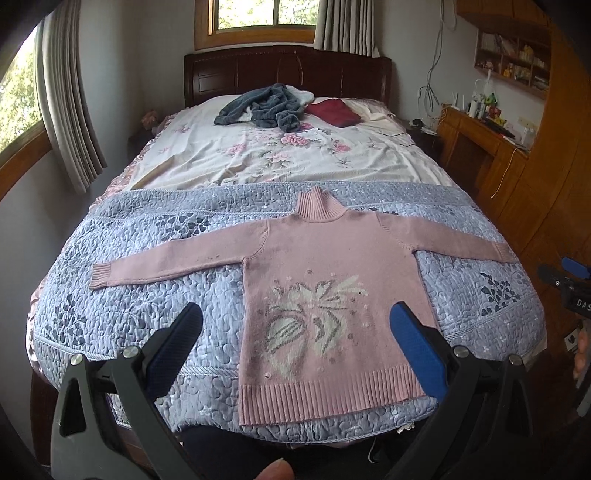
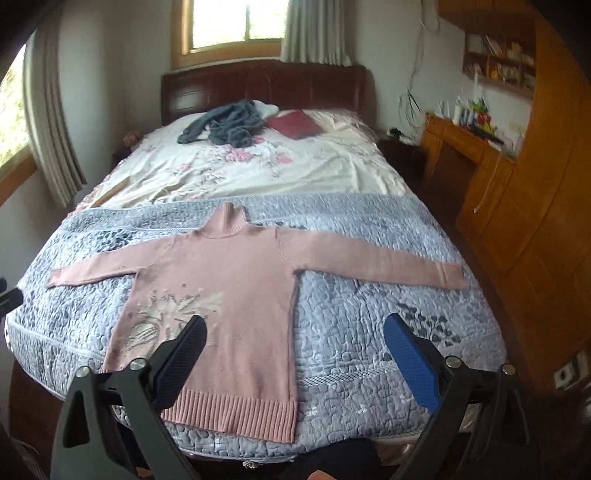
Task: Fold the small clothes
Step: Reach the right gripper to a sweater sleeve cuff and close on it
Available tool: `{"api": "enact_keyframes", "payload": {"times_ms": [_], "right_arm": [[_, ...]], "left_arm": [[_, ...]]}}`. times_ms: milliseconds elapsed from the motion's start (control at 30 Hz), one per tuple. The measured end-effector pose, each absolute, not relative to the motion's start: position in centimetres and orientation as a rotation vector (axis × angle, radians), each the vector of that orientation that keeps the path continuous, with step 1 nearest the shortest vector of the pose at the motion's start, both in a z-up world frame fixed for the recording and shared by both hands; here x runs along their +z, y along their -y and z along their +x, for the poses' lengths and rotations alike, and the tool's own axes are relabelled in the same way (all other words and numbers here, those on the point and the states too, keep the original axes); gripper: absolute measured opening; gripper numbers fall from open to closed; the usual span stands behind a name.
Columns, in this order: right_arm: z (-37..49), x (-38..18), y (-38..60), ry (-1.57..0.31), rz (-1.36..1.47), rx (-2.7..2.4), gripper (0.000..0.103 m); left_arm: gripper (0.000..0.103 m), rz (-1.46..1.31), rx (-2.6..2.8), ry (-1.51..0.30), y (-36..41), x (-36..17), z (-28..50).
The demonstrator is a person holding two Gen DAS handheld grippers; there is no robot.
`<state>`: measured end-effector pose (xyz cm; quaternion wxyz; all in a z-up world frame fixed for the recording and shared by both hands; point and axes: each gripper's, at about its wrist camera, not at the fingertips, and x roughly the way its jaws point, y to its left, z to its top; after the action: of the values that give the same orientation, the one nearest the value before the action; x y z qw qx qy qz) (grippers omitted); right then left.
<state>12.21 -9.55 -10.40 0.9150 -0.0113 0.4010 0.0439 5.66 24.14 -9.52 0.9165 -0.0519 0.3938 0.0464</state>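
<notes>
Blue quilt (image 1: 155, 236) is spread on the bed's near end; a pink sweater (image 1: 325, 258) is laid flat on it. Left gripper (image 1: 295, 314) and right gripper (image 2: 295, 328) are held above with fingers wide apart.

A bed (image 1: 258, 166) fills the middle of the room, its dark wooden headboard (image 1: 288, 70) against the far white wall. A blue-grey quilt (image 1: 147, 258) covers the near half; a cream floral sheet (image 1: 240, 155) lies beyond, with a crumpled grey garment (image 1: 258, 105) and a dark red cushion (image 1: 334, 110) near the head. Two wood-framed windows — one above the headboard (image 1: 258, 14), one at the left (image 1: 18, 88) — let in daylight past grey curtains (image 1: 62, 103). Along the right wall stand a wooden desk (image 1: 480, 136) and a wall shelf (image 1: 513, 62), both cluttered with small items.
</notes>
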Motion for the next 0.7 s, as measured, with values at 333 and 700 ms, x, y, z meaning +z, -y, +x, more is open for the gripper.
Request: {"api": "enact_keyframes", "payload": {"times_ms": [333, 700], "right_arm": [[24.4, -24.4, 34.3, -1.035, 0.804, -0.107, 0.042], [33.4, -34.6, 50.4, -0.778, 1.379, -0.179, 0.039]], "left_arm": [[0.1, -0.177, 0.097, -0.737, -23.8, -12.4, 10.2], [0.1, -0.315, 0.026, -0.795, -22.3, -15.7, 15.9]]}}
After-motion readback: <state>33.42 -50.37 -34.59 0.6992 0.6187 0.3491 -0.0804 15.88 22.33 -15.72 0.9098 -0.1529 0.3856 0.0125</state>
